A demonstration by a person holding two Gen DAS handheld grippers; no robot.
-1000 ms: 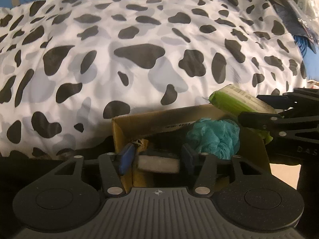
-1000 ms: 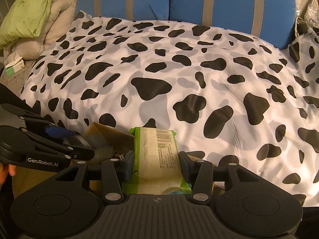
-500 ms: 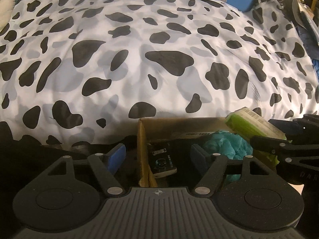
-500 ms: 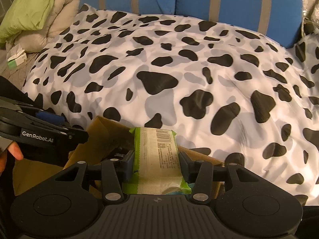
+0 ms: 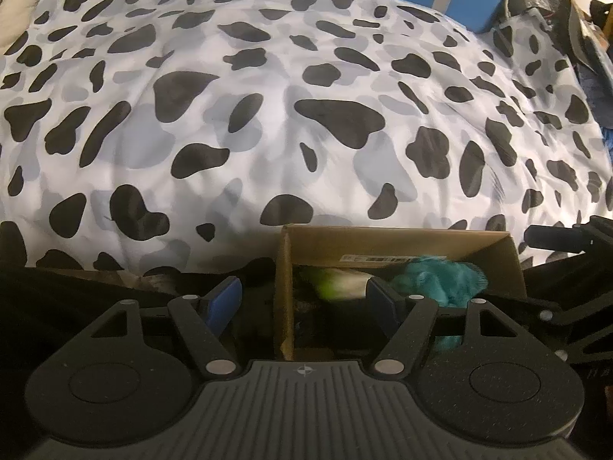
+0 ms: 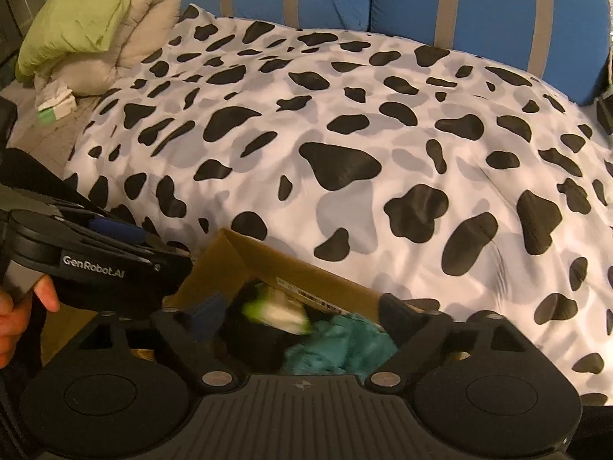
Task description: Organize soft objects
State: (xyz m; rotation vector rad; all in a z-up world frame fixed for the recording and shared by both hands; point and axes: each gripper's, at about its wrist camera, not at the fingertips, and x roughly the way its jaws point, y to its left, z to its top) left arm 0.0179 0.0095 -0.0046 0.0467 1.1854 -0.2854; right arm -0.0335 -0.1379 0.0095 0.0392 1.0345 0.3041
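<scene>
An open cardboard box [image 5: 383,235] sits against the bed's near edge. Inside it lie a teal mesh puff [image 5: 440,280] and a green-and-white wipes pack [image 5: 341,287], which is blurred. My left gripper [image 5: 302,295] is open and straddles the box's left wall, touching nothing. In the right wrist view, my right gripper [image 6: 300,312] hangs over the box [image 6: 245,264] with its jaws opening. The wipes pack [image 6: 276,312] lies loose below them, clear of both pads, beside the teal puff [image 6: 337,349].
A cow-print duvet [image 6: 345,153] covers the bed behind the box, with blue striped cushions [image 6: 459,7] at the head. A green pillow [image 6: 76,15] and a small tissue pack [image 6: 53,105] lie far left. A hand [image 6: 15,306] holds the left gripper [image 6: 95,253].
The right jaws have spread and the green wipes pack has dropped from between them into the box. The left gripper let go of a white item, widened and drew left of the box.
</scene>
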